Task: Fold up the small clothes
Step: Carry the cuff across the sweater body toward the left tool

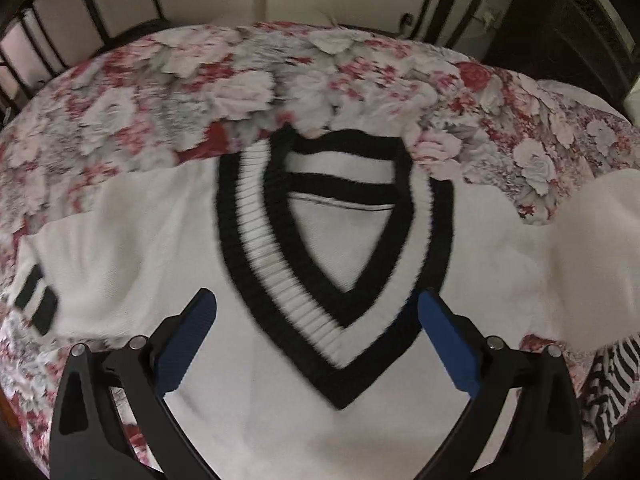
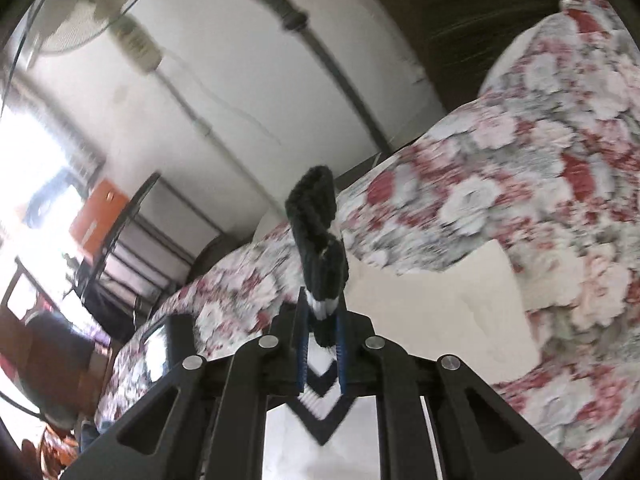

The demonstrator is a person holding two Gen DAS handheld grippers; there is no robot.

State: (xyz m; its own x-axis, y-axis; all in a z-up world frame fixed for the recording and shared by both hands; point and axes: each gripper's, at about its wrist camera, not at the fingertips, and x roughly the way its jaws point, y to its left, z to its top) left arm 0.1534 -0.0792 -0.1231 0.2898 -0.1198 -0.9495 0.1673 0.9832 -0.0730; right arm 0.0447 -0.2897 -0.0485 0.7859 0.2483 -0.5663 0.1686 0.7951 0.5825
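While the white V-neck sweater (image 1: 304, 360) lies face-up across the floral bedspread (image 1: 200, 80), the left gripper (image 1: 316, 312) hovers wide open over its chest — free, while the right gripper (image 2: 322, 344) clamps the black-trimmed edge (image 2: 320, 248), likely lifting for a fold.

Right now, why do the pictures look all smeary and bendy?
Left wrist view: the sweater collar and floral bedspread are motion-smeared, and the fisheye curves the bed edge. Right wrist view: the window glares white, the bedspread streaks, and the right gripper looks sharper.
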